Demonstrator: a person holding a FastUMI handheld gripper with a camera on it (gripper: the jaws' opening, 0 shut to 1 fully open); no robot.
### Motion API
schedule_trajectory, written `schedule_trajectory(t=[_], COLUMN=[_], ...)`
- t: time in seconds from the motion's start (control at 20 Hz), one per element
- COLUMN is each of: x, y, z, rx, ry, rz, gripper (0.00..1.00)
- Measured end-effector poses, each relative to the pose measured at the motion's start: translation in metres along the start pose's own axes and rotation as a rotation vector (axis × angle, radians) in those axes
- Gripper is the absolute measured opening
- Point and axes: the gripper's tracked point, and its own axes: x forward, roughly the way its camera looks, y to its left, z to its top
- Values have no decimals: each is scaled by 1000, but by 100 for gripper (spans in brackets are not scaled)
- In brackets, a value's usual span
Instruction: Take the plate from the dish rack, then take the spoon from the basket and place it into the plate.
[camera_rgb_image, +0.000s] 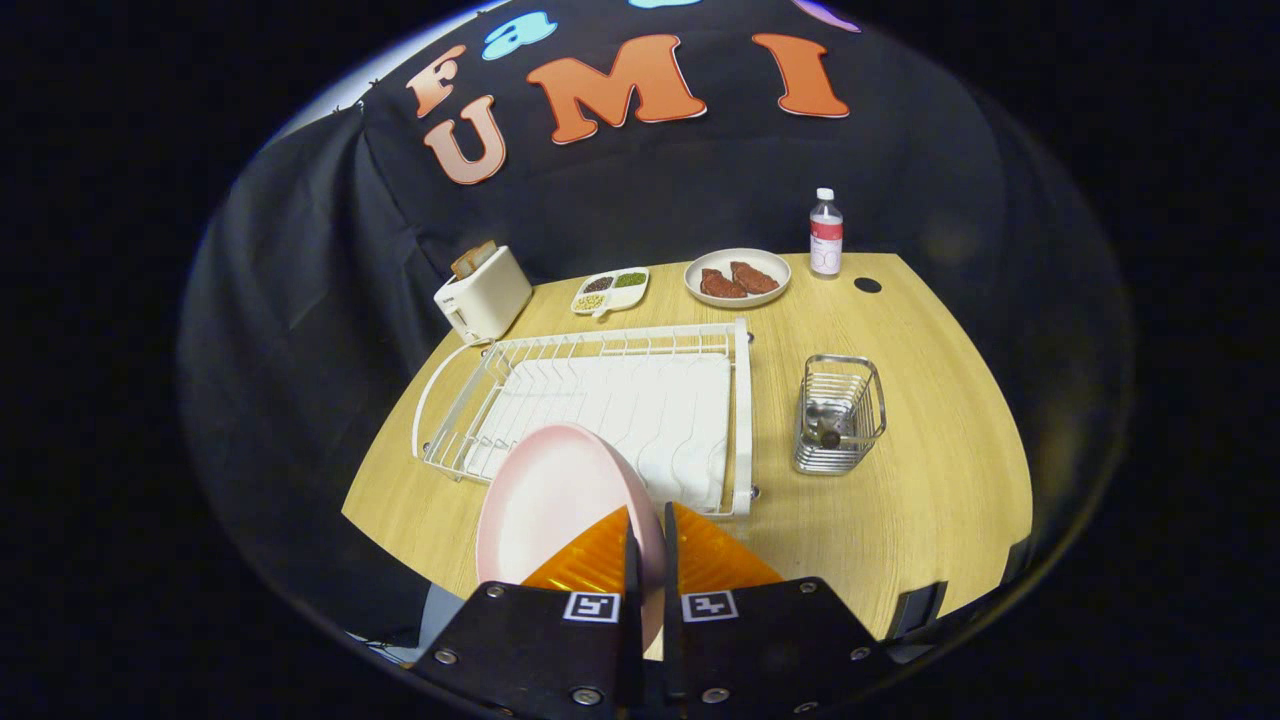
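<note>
Evidently, at this moment your gripper (650, 540) was clamped narrow on the rim of the pink plate (545, 500), one finger on each face, with the plate held on edge and tilted toward ten o'clock over the near end of the white dish rack (600, 400). The plate read as rigid, smooth and probably light; such a glazed or plastic rim was likely slippery, so a pinch well in from the lip was the safer hold, and a hard set-down risked chipping. The wire basket (840, 412) stood at one o'clock beyond the fingers, well apart from the rack on the wooden table (930, 500). A dark-tipped utensil, presumably the spoon (828, 432), lay inside it; thin, stiff metal of that kind was best taken by the handle, though its handle was too small to make out.
</note>
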Motion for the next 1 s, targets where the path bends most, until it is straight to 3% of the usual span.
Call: schedule_trajectory(t=[0.75,0.85,1.0], x=[51,55,58], y=[-22,-21,-43], z=[-93,-96,-89], rx=[69,108,128], ry=[98,104,68], rz=[20,38,-20], gripper=[8,10,21])
